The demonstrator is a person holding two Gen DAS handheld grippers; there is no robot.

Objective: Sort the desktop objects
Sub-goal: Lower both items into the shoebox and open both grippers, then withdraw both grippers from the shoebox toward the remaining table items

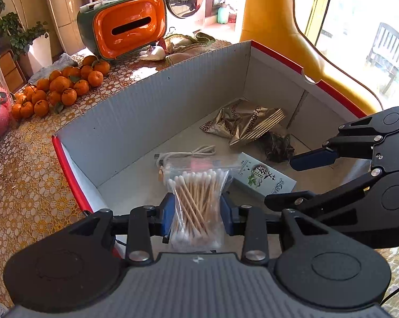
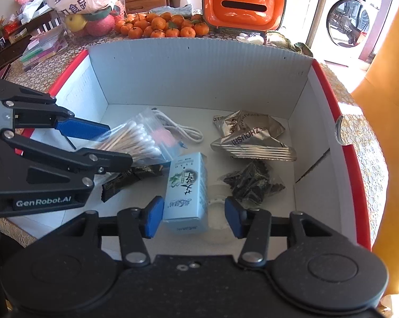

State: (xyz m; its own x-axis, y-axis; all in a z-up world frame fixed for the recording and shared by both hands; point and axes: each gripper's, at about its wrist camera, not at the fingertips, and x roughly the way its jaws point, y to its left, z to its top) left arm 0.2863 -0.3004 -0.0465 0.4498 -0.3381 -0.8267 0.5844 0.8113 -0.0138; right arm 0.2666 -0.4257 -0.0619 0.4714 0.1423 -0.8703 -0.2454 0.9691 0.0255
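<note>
- Nearest us, the left hand-held gripper [image 1: 198,218] is clenched on a clear bag of cotton swabs [image 1: 196,204], its blue pads pinching the bag's waist, held above the near-left part of the cardboard box [image 1: 146,122].
- We judge that bag light, soft and slippery: the film crumples, so the pinch across the bundled sticks looks like the right hold.
- The right hand-held gripper [image 2: 194,216] stands released, with its jaws apart; the light blue carton [image 2: 187,193] lies between the pads with a gap to the right one, on the box floor.
- That carton looks stiff and light; we'd take it across its narrow sides.
- Beside the carton there's something pale and round that we can't identify.
- Farther in lie dark dried leaves in a clear wrap [image 2: 252,181], a crumpled foil packet [image 2: 249,139] and a white cable [image 2: 183,129].
- A black sachet [image 2: 127,181] is half hidden under the left gripper.
- Beyond the box, tangerines [image 2: 162,25] sit on the surface [image 1: 27,172].
</note>
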